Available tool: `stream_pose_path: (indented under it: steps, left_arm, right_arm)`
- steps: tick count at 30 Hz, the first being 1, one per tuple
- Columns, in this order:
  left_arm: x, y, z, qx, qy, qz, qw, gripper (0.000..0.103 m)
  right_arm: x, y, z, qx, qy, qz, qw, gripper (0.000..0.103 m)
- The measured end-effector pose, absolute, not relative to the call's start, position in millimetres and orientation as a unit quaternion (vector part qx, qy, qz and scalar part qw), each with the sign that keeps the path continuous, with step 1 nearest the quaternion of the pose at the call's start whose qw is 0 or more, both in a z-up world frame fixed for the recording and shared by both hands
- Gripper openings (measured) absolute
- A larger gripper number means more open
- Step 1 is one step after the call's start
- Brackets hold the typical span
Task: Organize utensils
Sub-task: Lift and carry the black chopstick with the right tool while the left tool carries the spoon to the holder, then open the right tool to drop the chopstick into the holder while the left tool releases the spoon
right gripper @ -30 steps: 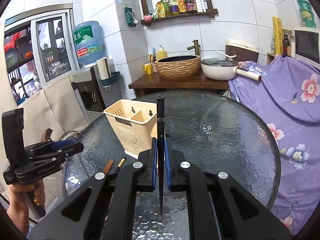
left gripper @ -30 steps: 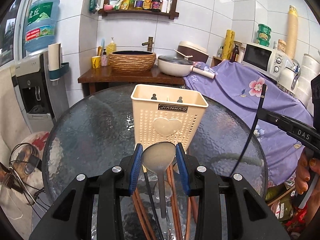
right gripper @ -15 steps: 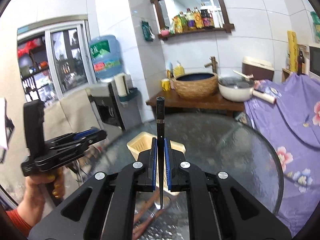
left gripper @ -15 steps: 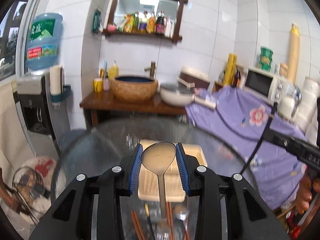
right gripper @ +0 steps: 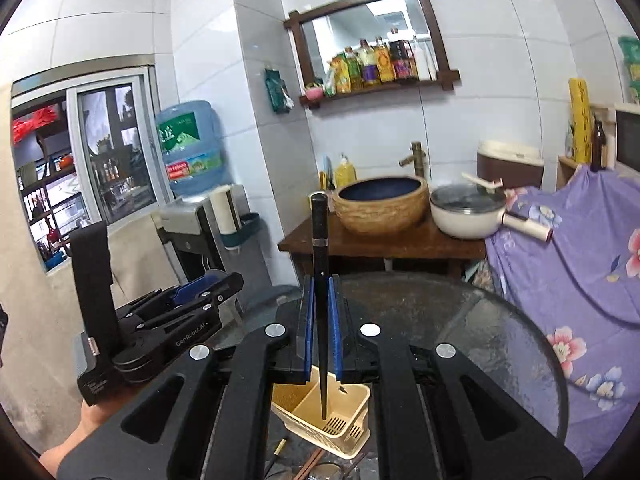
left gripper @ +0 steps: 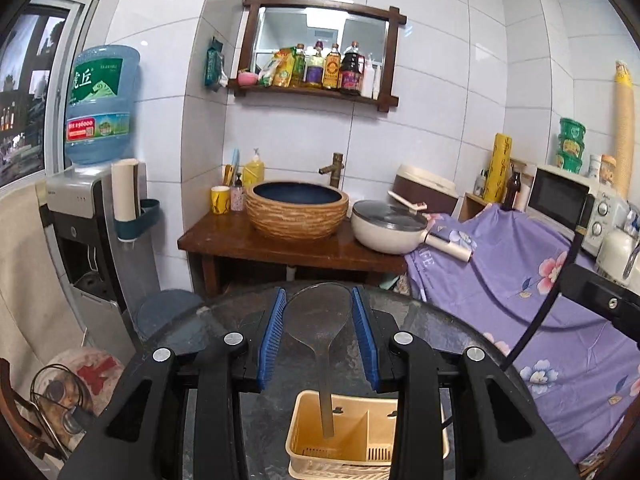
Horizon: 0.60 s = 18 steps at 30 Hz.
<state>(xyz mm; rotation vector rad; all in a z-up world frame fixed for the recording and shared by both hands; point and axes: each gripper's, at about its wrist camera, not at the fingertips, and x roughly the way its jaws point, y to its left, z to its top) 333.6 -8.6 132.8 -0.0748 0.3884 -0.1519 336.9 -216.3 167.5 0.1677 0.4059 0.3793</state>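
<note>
My left gripper is shut on a metal spoon; its bowl sits between the blue pads and its handle hangs down into the left compartment of the beige utensil holder below. My right gripper is shut on a black chopstick held upright, its tip pointing down into the same holder. The left gripper also shows at the left of the right wrist view. A black chopstick and brown ones lie on the glass by the holder.
The holder stands on a round glass table. Beyond it are a wooden stand with a basin and a pan, a water dispenser at the left, and a purple cloth at the right.
Both grippers have risen well above the table, carrying the spoon and the chopstick. The holder now lies below them, with the spoon handle and chopstick tip over its compartments.
</note>
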Motion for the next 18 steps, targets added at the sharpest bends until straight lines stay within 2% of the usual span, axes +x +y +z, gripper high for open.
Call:
stream_pose_path:
  steps: [9,18]
  left_arm:
    - [339,-13,79,-0.026,0.239,-0.085,0.967,0.033]
    - [342,-21,50,-0.003,0.276,-0.093,0.957,0.033]
  right_arm:
    - [357,-209,100,0.086,0.253,0.177,0.947,0.008]
    - [367,-214,73,0.102,0.284,0.177,0.937,0.008]
